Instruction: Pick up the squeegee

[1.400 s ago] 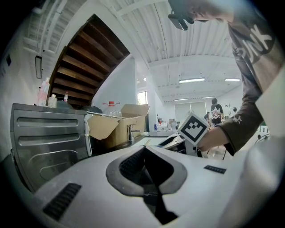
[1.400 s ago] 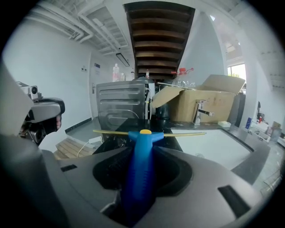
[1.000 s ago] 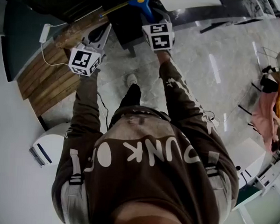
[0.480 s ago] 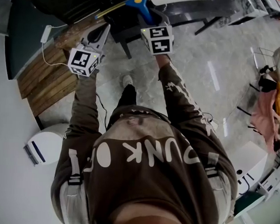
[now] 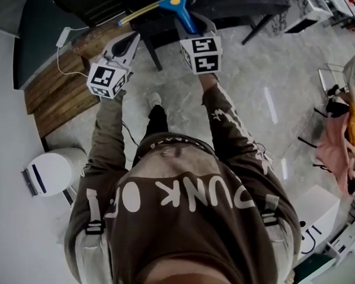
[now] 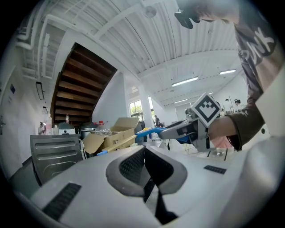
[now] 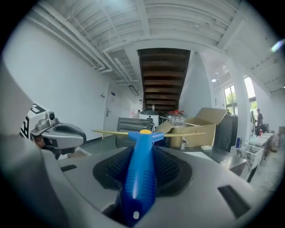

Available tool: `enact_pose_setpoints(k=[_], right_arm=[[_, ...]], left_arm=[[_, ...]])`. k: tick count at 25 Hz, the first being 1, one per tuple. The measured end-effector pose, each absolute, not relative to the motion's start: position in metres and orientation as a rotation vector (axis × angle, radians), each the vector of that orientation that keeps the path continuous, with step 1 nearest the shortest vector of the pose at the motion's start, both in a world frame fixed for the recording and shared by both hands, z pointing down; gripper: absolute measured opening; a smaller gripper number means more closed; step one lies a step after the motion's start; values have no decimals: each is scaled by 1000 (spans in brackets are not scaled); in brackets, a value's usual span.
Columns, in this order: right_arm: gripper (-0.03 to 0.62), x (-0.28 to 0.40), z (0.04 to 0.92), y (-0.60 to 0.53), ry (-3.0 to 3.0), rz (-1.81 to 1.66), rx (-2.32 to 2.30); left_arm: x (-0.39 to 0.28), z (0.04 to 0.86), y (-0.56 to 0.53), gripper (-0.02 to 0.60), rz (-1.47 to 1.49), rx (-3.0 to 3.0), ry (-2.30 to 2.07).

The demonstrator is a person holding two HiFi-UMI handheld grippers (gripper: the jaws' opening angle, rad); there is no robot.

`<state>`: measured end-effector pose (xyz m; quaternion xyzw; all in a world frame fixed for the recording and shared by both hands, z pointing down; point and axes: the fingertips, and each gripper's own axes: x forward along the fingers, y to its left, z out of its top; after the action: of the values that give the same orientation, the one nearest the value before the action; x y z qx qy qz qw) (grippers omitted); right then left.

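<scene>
An open cardboard box [image 7: 202, 122] sits near a dark wooden staircase [image 7: 162, 75]; a round white machine [image 5: 51, 170] stands on the pale stone floor [image 5: 251, 95] near wooden planks [image 5: 55, 99], and pink cloth [image 5: 334, 146] hangs far right

A grey marbled floor [image 5: 258, 83] bears wooden planks [image 5: 61, 99] and a white round device [image 5: 54, 170].

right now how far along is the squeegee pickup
Done: the right gripper is shut on the squeegee, pads on its blue handle, and it looks lifted clear of any surface. In hand: it is held out in front. The left gripper is shut and empty. Left: nothing of the pickup that shows.
</scene>
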<state>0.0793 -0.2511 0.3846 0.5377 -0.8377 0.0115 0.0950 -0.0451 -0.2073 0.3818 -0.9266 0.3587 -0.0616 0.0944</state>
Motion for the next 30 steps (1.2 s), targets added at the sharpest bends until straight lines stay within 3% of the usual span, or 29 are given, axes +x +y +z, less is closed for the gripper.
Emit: enact_pose_setpoints(k=[14,30], right_arm=[[149,93,331,-148,-2604,-60,1580],[149,34,301,-79,-2670,-184,1552]], left_arm=[[-35,355,-123,2,-179,-2757,1091],[-90,333,-76,2,-140,-2740,1063]])
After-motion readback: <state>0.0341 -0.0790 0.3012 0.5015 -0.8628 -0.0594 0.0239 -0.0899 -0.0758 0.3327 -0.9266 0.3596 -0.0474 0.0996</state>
